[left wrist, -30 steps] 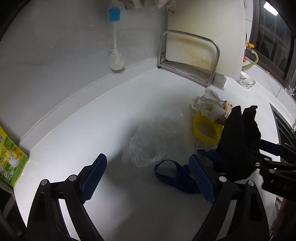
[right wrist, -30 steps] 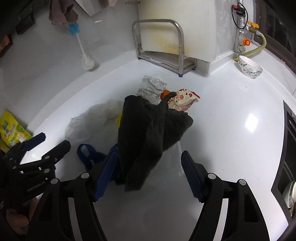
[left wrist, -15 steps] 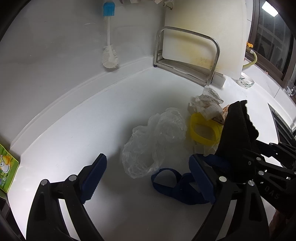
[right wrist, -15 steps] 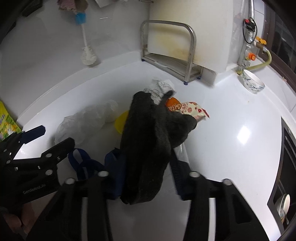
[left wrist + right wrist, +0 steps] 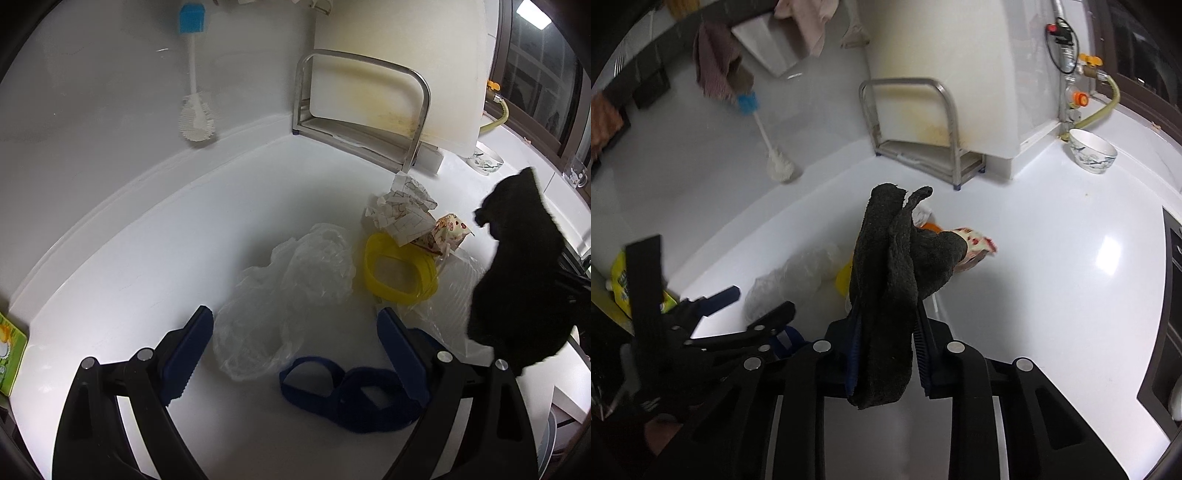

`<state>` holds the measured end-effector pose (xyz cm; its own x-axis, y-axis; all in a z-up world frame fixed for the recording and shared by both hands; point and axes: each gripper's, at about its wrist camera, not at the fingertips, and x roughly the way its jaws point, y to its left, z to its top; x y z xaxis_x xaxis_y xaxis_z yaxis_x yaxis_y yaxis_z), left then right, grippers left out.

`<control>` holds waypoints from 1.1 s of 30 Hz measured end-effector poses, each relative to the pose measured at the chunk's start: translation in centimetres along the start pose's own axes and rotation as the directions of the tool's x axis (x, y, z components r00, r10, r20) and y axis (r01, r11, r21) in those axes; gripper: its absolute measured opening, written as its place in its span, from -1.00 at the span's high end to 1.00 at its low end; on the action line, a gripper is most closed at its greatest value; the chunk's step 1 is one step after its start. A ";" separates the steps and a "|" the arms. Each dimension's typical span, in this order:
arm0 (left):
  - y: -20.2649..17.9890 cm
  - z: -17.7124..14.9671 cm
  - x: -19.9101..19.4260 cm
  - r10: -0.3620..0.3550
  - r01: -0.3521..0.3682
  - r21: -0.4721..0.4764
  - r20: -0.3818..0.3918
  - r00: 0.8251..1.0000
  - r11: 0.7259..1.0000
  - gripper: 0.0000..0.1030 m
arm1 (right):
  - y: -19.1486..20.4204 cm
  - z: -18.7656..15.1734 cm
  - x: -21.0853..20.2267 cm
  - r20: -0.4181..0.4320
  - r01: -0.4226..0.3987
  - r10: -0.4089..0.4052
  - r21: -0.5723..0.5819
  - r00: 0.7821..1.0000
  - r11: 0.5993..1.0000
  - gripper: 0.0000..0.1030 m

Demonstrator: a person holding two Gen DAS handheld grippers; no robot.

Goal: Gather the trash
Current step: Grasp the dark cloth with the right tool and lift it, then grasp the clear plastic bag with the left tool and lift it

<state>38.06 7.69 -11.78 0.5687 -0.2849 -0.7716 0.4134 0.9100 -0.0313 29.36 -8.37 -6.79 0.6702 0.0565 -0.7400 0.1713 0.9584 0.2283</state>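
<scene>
Black cloth (image 5: 886,295) is clamped between the closed pads of the right gripper (image 5: 886,354) above the white countertop (image 5: 1052,295), while the left gripper (image 5: 295,343) stands open over a clear plastic bag (image 5: 280,295) near mid-counter.

the right gripper (image 5: 886,354), angled downward, has its blue-padded jaws clamped tight on a dark cloth (image 5: 890,280) that stands up between them. the left gripper (image 5: 295,339), also tilted downward, holds its jaws spread wide with nothing pressed between the pads. seen from the right wrist camera, the left gripper sits low at the left.
</scene>
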 end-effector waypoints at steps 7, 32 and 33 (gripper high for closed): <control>-0.6 0.7 2.3 0.027 -0.027 0.000 -0.015 1.000 1.000 -0.72 | -0.7 -0.5 -1.5 0.008 0.001 -0.001 0.013 1.000 1.000 0.53; -2.4 -0.2 -5.2 0.025 -0.023 -0.040 0.032 0.999 0.999 0.73 | -2.0 -4.2 -6.8 0.025 -0.022 0.022 0.033 0.999 0.999 0.53; -2.7 -0.5 -6.2 0.026 -0.025 -0.043 0.038 0.999 0.999 0.73 | -2.2 -4.5 -7.3 0.025 -0.026 0.025 0.033 0.999 0.999 0.53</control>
<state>33.08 7.19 -7.28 0.6059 -0.2720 -0.7476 0.3681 0.9290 -0.0397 20.87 -9.60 -4.77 0.6925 0.0737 -0.7176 0.1773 0.9468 0.2684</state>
